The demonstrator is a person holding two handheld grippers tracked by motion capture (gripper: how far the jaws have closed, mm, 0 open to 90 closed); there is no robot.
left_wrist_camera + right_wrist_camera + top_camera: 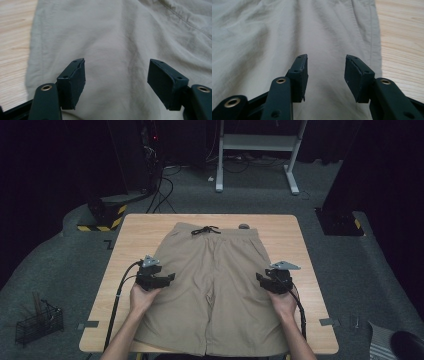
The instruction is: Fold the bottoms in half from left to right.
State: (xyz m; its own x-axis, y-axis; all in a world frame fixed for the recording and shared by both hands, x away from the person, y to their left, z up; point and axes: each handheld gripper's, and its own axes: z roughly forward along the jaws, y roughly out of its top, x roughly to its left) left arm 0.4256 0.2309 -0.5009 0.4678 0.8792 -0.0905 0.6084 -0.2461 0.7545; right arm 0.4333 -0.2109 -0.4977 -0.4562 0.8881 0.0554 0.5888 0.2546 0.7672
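Khaki shorts (212,290) lie flat, long axis near-to-far, waistband far; left gripper (167,279) and right gripper (260,277) hover gaping, holding nothing.

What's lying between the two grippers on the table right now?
In the high view, only the flat beige shorts lie between the left gripper and the right gripper; nothing rests on that stretch of cloth.

Both forearms enter from the bottom of the high view, angled slightly inward. The left hand (141,296) grips the black two-jaw left gripper (170,277) from behind, jaws pointing toward the person's right. The right hand (284,301) holds the black two-jaw right gripper (260,277), jaws pointing toward the person's left. Left gripper view: jaws stand wide apart, nothing between the pads (75,82). Right gripper view: jaws parted more narrowly, gap empty between the pads (355,77).
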